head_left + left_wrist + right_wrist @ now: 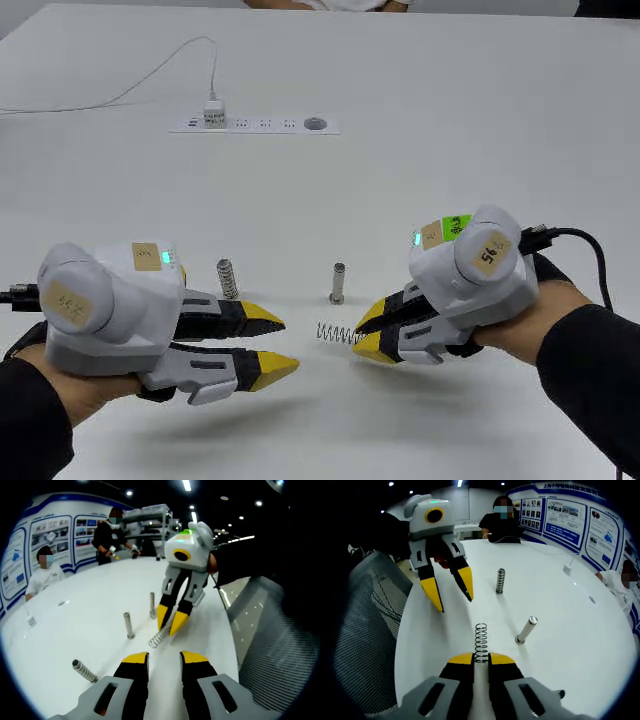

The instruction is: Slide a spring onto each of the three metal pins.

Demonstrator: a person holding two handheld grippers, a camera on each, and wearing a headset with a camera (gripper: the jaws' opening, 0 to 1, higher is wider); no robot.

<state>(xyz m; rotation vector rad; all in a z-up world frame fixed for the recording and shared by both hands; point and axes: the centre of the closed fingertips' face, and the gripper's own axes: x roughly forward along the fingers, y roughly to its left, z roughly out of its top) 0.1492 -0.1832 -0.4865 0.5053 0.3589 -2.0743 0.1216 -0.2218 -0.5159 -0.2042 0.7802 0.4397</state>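
Between my two claws, low over the white table (420, 160), is the spring (335, 333) I have to put on. My right claw (368, 332) pinches one end of it, with the jaws nearly together on the wire. My left claw (280, 343) is spread wide and holds nothing.

The spring lies flat. Its long way runs along the table, out from my right claw toward my left claw. I cannot tell if it rests on the table or hangs just over it. The bare pin (338, 283) stands straight up. So the spring and the pin cross each other and do not line up. I think that matters most. The spring has to be tipped up on end, with its hole over the pin's top, before it can slide down.

The bare pin is near the spring's free end, a bit farther from me, and not touching it. In the right gripper view it is ahead and to the right of the spring. My right claw is nearer to it than my left and has the spring, so this job looks like the right claw's.

Just past my left claw stands the pin with a spring on it (228, 279). The left gripper view shows a second bare pin (152, 605) close by my right claw's tips.
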